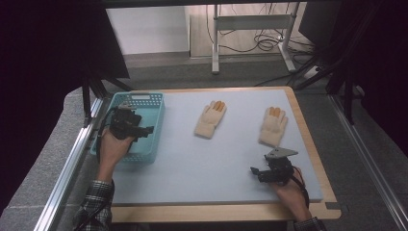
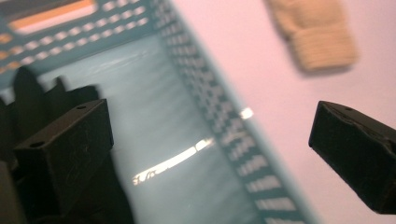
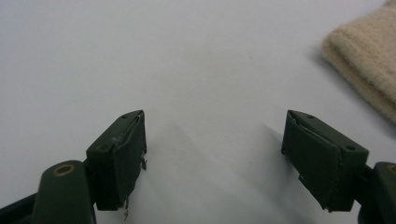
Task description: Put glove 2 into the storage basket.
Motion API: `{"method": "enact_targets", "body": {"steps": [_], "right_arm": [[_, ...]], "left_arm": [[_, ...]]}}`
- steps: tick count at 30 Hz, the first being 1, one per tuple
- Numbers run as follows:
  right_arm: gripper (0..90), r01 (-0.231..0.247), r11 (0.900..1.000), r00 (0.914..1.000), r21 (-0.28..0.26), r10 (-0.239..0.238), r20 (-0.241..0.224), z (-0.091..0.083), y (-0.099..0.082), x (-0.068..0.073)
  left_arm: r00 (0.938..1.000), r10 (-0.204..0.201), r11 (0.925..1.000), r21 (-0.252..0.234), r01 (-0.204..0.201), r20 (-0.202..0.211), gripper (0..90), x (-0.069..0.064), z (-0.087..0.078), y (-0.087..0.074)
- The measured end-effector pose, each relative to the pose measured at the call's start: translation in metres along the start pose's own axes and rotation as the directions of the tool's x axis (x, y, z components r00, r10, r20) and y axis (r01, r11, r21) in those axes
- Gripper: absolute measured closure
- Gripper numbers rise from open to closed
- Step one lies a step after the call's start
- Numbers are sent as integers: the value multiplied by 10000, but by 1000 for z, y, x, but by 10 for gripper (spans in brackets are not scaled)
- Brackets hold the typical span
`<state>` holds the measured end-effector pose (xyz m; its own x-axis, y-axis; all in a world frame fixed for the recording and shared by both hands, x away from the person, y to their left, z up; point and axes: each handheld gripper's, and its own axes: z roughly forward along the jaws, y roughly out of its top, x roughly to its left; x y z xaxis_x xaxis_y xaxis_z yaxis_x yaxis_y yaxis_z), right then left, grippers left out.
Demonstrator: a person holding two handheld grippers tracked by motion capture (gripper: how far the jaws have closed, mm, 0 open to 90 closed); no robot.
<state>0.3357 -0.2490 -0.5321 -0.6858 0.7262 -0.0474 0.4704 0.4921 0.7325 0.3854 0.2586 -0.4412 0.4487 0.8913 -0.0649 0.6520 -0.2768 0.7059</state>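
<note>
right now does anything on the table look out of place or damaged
Nothing stands out. Two cream gloves, the left glove and the right glove, lie flat on the mat, apart. The teal basket sits upright at the left edge, nothing visible in it. Both hand-held grippers, left and right, are open.

Dim, dark-edged high view; left gripper view blurred, glare streaking the basket (image 2: 154, 154) floor

From my remote station, the left gripper view blurs the cream glove (image 2: 314, 35), whose fingers run off the top edge. The right gripper view cuts the other glove (image 3: 363, 77) at the right edge, showing me its cuff alone. The left hand (image 1: 114, 144) hides part of the blue basket (image 1: 149, 103).
</note>
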Motion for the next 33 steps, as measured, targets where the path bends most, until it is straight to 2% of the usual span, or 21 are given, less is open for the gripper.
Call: {"method": "enact_targets", "body": {"steps": [1,2,3,4,5,6,7,8,9,11,12,13,14,15,16,18,23,26,33], "right_arm": [[214,-2,10000,10000,-1,2,2,0,0,0],[214,-5,10000,10000,-1,5,-1,0,0,0],[214,-5,10000,10000,-1,5,-1,0,0,0],[214,-2,10000,10000,-2,2,2,0,0,0],[214,-2,10000,10000,-2,2,2,0,0,0],[214,2,10000,10000,-2,-2,3,0,0,0],[214,-9,10000,10000,3,9,-1,0,0,0],[214,3,10000,10000,-1,-3,2,0,0,0],[214,3,10000,10000,-1,-3,2,0,0,0],[214,1,10000,10000,1,-1,-1,0,0,0],[214,14,10000,10000,6,-14,-2,0,0,0],[214,17,10000,10000,-2,-17,5,0,0,0],[214,2,10000,10000,3,-2,5,0,0,0],[214,2,10000,10000,3,-2,5,0,0,0],[214,12,10000,10000,4,-12,3,0,0,0],[214,-11,10000,10000,5,11,-4,0,0,0],[214,-19,10000,10000,10,19,-8,0,0,0],[214,-17,10000,10000,15,17,-4,0,0,0],[195,25,10000,10000,39,-25,-55,0,0,0]], "left_arm": [[9995,255,9995,-165,-252,188,9,-11,-2,0],[9988,398,9989,-245,-391,280,13,-17,-2,0],[9988,398,9989,-245,-391,280,14,-17,-2,0],[9964,677,9971,-393,-658,501,17,-31,-3,-2],[9964,677,9971,-393,-658,501,20,-31,-3,-2],[9949,802,9960,-456,-774,619,20,-37,-3,-3],[9916,965,9940,-608,-914,866,22,-49,-3,-7],[9897,1026,9930,-690,-959,1000,21,-55,-2,-9],[9897,1026,9930,-690,-959,1000,20,-55,-2,-9],[9848,1124,9910,-872,-1013,1327,19,-65,0,-13],[9805,1221,9888,-1044,-1068,1537,11,-76,2,-18],[9805,1221,9888,-1044,-1068,1537,8,-76,2,-18],[9769,1401,9861,-1120,-1229,1615,7,-85,4,-23],[9769,1401,9861,-1120,-1229,1615,7,-85,4,-23],[9723,1593,9829,-1193,-1401,1710,5,-96,7,-30],[9676,1740,9804,-1243,-1528,1830,4,-105,10,-36],[9619,2121,9734,-1248,-1922,1728,0,-122,20,-54],[9592,2202,9724,-1181,-2014,1772,0,-129,27,-65],[9608,2236,9734,-884,-2114,1637,0,-135,41,-84]]}}
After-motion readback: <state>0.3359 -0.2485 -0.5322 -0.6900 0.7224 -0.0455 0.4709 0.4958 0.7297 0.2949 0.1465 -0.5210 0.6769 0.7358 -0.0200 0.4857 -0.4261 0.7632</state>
